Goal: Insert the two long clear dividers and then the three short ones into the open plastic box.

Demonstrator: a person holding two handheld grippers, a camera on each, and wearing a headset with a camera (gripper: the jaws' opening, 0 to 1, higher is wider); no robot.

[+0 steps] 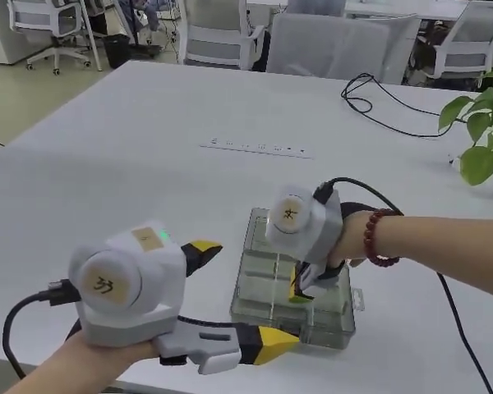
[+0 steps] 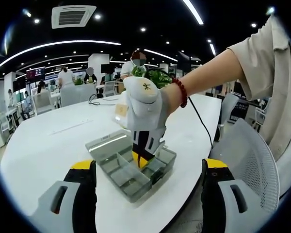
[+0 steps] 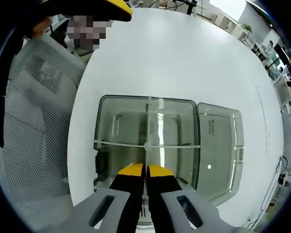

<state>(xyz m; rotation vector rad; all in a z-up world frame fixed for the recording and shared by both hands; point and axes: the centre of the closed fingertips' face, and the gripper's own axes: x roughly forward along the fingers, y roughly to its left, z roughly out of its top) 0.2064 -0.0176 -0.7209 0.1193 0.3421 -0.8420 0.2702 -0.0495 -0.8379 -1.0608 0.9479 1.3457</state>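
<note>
Head view: the white tabletop (image 1: pixel 148 148) carries the open clear rectangular plastic box (image 1: pixel 289 327) near its front edge. The right claw (image 1: pixel 301 292) is down inside the box. The left claw (image 1: pixel 242 295) hangs beside it, jaws wide apart, holding nothing.

Left gripper view: its own jaws stand well apart at the bottom. Beyond them the right claw reaches into the box, which shows several compartments.

Right gripper view: the jaws are pressed together on a thin clear plastic divider (image 3: pixel 148 121) that runs straight ahead across the box, crossing a second clear divider (image 3: pixel 121 144). Its hinged lid (image 3: pixel 218 145) lies flat alongside.

Assessment: the step in hand appears to be seating this divider. Recommend keeping the strip upright, meeting the crossing strip squarely, then pressing down evenly. Bracing the box with the free claw would guard against sliding.
</note>
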